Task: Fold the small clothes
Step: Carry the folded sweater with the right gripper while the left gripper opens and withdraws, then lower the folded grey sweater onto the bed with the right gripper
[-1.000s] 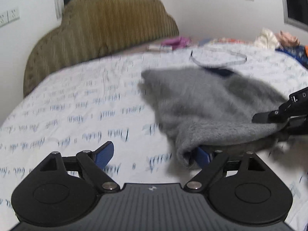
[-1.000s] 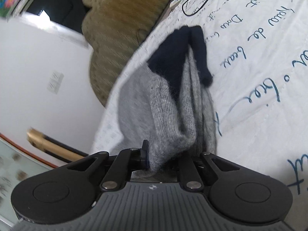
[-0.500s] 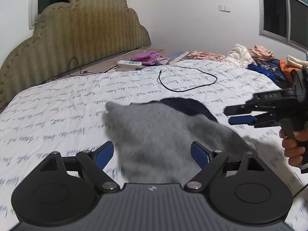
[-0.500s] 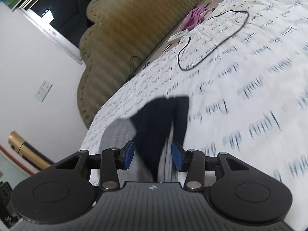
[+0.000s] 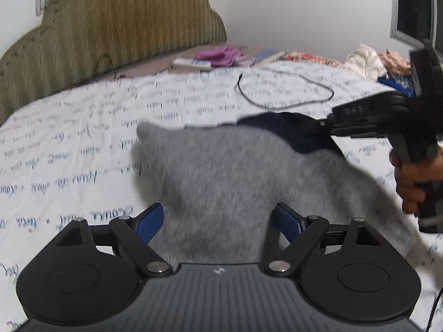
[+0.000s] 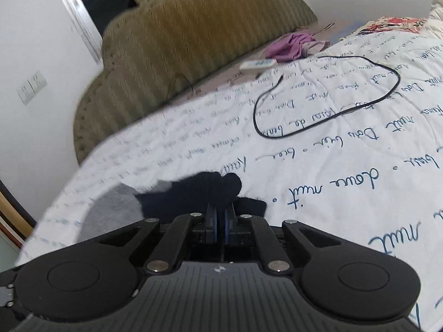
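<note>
Left-wrist view shows the left claw (image 5: 218, 221) spread wide, its blue pads apart on either side of the near edge of a grey sock (image 5: 235, 177) without pinching it. The sock lies on the bed (image 5: 83, 138), whose white quilt is printed with dark blue handwriting. A navy cuff (image 5: 293, 132) sits at the sock's far right corner. The right claw (image 5: 322, 127) reaches in from the right, its tips at that navy cuff; raised letters on its black body read "DAS". A hand (image 5: 415, 177) grips its handle.

From the right-wrist view, the right claw (image 6: 220, 221) is clenched, blue pads nearly together with the navy cuff (image 6: 205, 193) nipped between them; the grey sock (image 6: 110, 210) trails off to the left on the quilt. Words legible on the quilt here include "doux nuit", "nuit" and "Dans"; the rest is too blurred or curved to read.

Further up the bed a black cable (image 6: 326, 96) lies in a loop. Near the olive padded headboard (image 6: 193, 41) rest a white remote (image 6: 257, 65) and a purple cloth (image 6: 290, 47). A pile of clothes (image 5: 371, 63) sits at the far right edge in the left-wrist view.
</note>
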A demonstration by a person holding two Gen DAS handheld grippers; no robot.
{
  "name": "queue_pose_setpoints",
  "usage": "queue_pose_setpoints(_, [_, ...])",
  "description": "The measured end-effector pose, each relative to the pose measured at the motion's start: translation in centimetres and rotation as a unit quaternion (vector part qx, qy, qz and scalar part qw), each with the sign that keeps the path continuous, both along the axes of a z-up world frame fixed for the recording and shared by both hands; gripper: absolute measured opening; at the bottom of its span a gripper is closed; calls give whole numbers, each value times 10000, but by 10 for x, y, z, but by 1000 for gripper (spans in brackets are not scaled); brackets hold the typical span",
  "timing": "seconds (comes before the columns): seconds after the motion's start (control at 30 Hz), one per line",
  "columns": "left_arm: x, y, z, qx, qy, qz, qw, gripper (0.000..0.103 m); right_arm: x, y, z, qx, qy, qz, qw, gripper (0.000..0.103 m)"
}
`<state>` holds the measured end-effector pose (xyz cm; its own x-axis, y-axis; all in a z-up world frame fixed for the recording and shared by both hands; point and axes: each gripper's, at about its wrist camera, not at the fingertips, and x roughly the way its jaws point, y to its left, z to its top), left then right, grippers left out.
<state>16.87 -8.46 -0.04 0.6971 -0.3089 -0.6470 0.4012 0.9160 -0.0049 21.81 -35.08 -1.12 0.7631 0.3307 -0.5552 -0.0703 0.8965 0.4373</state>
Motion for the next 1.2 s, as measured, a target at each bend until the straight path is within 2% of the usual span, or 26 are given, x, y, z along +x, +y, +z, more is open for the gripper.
queue_pose_setpoints(0.03, [-1, 1, -1, -1, 5, -3, 10000, 88, 4, 3, -6, -134, 137, 41, 9998, 12])
queue_pose_setpoints(0.07, [-4, 2, -1, 7, -10, 4, 10000, 88, 5, 4, -10, -170, 216, 33, 9996, 24])
queue_pose_setpoints(0.13, [-9, 6, 2, -26, -37, -4, 10000, 88, -4, -1, -9, 15, 170, -143, 9998, 33])
queue_pose_setpoints(0.17, [-11, 8, 4, -67, -46, -28, 10000, 88, -11, -4, -7, 181, 116, -211, 9995, 43])
queue_pose_setpoints(0.2, [-13, 11, 6, -88, -42, -56, 9999, 88, -21, -8, -4, 321, 54, -256, 9991, 58])
queue_pose_setpoints(0.27, [-14, 15, 7, -115, -47, -91, 9999, 88, -37, -13, 0, 488, 50, -273, 9984, 78])
queue_pose_setpoints(0.3, [-13, 17, 9, -168, -75, -123, 9998, 88, -42, -15, -1, 573, 111, -231, 9980, 82])
queue_pose_setpoints(0.4, [2, 27, 14, -515, -9, -2, 9987, 88, -46, -20, -11, 1039, 493, -15, 9934, 82])
queue_pose_setpoints(0.5, [33, 41, 9, -1254, 594, 16, 9903, 88, -39, -15, -26, 1451, 747, 269, 9862, 77])
queue_pose_setpoints(0.63, [79, 57, -5, -2078, 1303, 56, 9694, 89, -22, 2, -26, 1340, 606, 394, 9883, 71])
queue_pose_setpoints(0.7, [103, 64, -12, -2497, 1650, 104, 9541, 92, -3, 0, -29, 1553, 569, 447, 9852, 71])
queue_pose_setpoints(0.77, [127, 72, -21, -2914, 2036, 219, 9344, 92, 18, -2, -36, 1792, 608, 661, 9797, 69])
queue_pose_setpoints(0.83, [142, 78, -30, -3198, 2234, 330, 9202, 92, 31, -2, -39, 1748, 622, 729, 9799, 49])
queue_pose_setpoints(0.87, [144, 79, -33, -3265, 2255, 360, 9172, 89, 34, -1, -41, 1680, 639, 773, 9807, 37])
queue_pose_setpoints(0.9, [144, 79, -33, -3246, 2200, 356, 9192, 73, 35, 0, -42, 1687, 614, 812, 9804, 33])
queue_pose_setpoints(1.0, [133, 71, -26, -2742, 1780, 268, 9447, 35, 29, 6, -36, 1568, 356, 896, 9829, 29])
queue_pose_setpoints(1.1, [122, 64, -9, -2459, 1180, 127, 9620, 25, 28, 9, -19, 1475, -42, 1021, 9838, 29])
queue_pose_setpoints(1.13, [120, 59, -3, -2319, 919, 67, 9684, 25, 30, 11, -12, 1392, -175, 1027, 9848, 29])
queue_pose_setpoints(1.2, [120, 51, 5, -1850, 607, 78, 9808, 25, 36, 12, -8, 1187, -139, 791, 9897, 31])
